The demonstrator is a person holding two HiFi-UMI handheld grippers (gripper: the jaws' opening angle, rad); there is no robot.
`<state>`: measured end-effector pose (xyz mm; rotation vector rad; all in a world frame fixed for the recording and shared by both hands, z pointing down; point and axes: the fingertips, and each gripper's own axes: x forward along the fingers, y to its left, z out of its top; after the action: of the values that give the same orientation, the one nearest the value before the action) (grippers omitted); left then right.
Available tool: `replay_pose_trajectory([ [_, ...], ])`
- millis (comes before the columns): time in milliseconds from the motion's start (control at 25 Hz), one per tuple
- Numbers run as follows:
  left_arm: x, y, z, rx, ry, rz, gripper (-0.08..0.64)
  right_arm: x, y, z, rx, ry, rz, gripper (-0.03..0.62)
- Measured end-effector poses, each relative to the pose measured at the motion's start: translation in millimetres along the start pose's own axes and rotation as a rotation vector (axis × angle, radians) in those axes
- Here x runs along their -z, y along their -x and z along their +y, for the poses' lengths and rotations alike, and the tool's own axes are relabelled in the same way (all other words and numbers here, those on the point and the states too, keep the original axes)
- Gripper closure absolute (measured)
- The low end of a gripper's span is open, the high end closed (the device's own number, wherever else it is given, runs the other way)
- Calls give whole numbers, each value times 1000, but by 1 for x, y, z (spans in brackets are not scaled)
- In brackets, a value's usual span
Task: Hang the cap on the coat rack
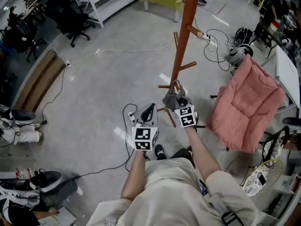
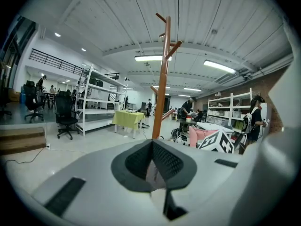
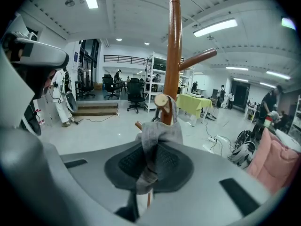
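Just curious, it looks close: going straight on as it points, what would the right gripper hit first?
Probably the coat rack's short peg, just beyond the cap the right gripper holds; depth is unclear.

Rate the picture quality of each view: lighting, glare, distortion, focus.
Head view: even light, pale glare patches on the glossy floor, edges bowed. Left gripper view: strong fisheye, black corners, ceiling lamp blown out. Right gripper view: same fisheye, cap fairly sharp.
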<state>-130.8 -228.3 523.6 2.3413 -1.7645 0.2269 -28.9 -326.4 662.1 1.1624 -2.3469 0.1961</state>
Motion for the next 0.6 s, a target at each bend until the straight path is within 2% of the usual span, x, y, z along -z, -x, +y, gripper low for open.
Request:
replay_pose_trajectory([
  [600, 8, 9, 4, -16, 3, 20, 552, 12, -13, -1, -4, -63, 48, 575],
])
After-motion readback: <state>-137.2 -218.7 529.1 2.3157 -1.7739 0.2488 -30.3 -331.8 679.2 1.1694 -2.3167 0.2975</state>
